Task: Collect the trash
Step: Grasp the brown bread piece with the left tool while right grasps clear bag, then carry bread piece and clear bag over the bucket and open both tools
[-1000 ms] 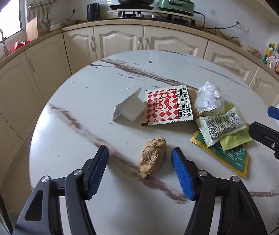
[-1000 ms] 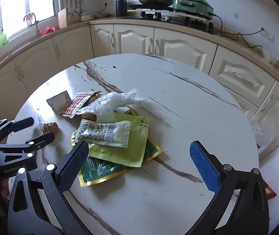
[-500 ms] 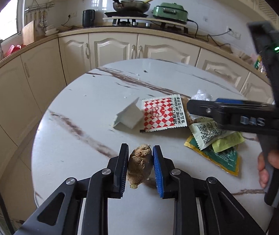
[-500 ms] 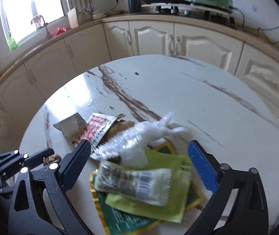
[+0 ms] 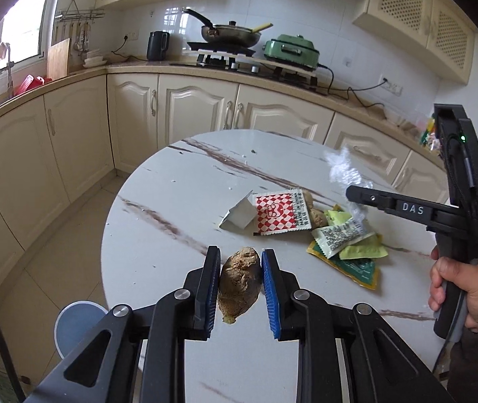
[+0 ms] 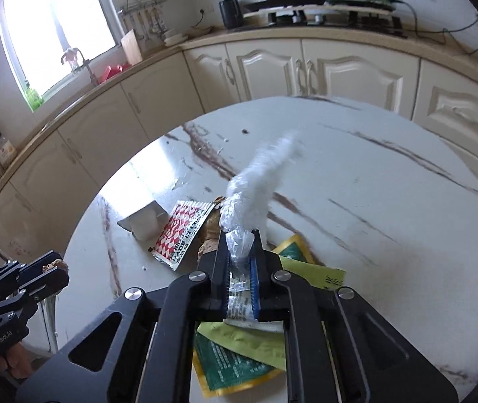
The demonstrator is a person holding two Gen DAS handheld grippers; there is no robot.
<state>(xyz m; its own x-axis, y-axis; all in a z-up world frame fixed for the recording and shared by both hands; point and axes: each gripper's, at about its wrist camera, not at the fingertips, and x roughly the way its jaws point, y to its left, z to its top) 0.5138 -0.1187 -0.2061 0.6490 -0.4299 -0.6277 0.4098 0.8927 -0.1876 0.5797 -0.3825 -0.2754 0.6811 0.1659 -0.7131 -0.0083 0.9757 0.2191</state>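
Note:
My left gripper (image 5: 240,252) is shut on a brown knobbly lump (image 5: 239,282) and holds it above the round white marble table (image 5: 172,235). My right gripper (image 6: 239,235) is shut on a crumpled clear plastic wrap (image 6: 255,188), which sticks up past its tips over the pile. On the table lie a red checked packet (image 5: 281,213), a folded white card (image 5: 239,215), a white barcode sachet (image 5: 339,235) and green packets (image 5: 360,252). A second brown piece (image 5: 316,216) peeks out beside the red packet.
A round blue-and-white object (image 5: 78,322) stands on the floor left of the table. Cream cabinets (image 5: 188,110) curve behind, with a stove and pan on the counter. A person's hand (image 5: 457,288) grips the right tool's handle at the table's right edge.
My left gripper closed on the brown lump and raised it off the table. My right gripper moved over the pile, closed on the plastic wrap, and the wrap now stands up from the packets.

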